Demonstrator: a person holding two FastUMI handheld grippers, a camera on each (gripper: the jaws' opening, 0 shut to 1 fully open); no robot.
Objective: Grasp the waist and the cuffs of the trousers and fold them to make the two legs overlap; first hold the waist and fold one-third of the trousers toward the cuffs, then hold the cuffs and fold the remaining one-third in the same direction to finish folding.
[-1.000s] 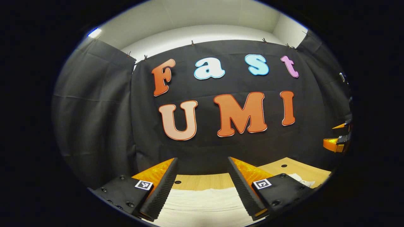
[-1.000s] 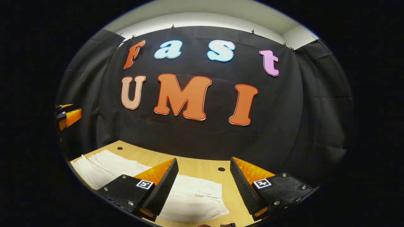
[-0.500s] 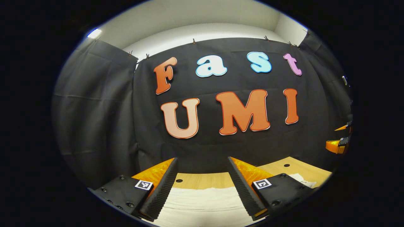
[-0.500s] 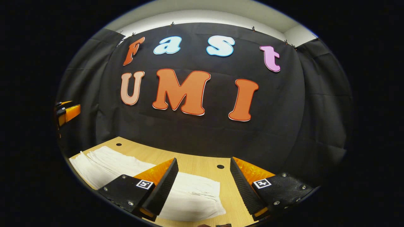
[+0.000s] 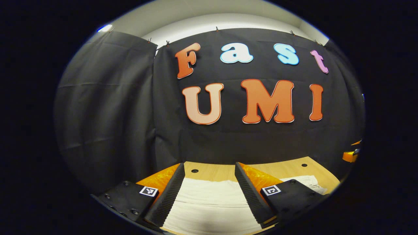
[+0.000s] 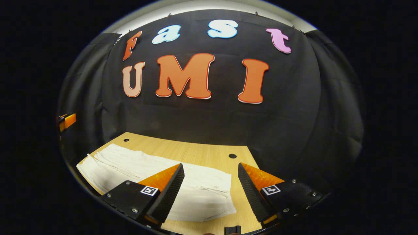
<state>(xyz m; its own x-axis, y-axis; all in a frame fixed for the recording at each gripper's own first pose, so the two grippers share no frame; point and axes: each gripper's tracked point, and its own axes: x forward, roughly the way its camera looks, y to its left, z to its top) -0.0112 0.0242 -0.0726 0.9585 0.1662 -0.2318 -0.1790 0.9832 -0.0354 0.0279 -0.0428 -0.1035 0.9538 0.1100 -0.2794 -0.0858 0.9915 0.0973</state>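
Trousers (image 6: pixel 196 192) flat on table (image 6: pixel 196 153)

wooden table (image 6: pixel 196 153); black cloth wall (image 6: pixel 294 130)

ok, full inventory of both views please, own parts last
trousers: 1, white, lying flat along the table, below both grippers
table: 1, light wood with small dark holes, against the booth wall
booth wall: black cloth, behind the table
left gripper: 1, fingers apart, above the trousers, holding nothing
right gripper: 1, fingers apart, above one end of the trousers, holding nothing
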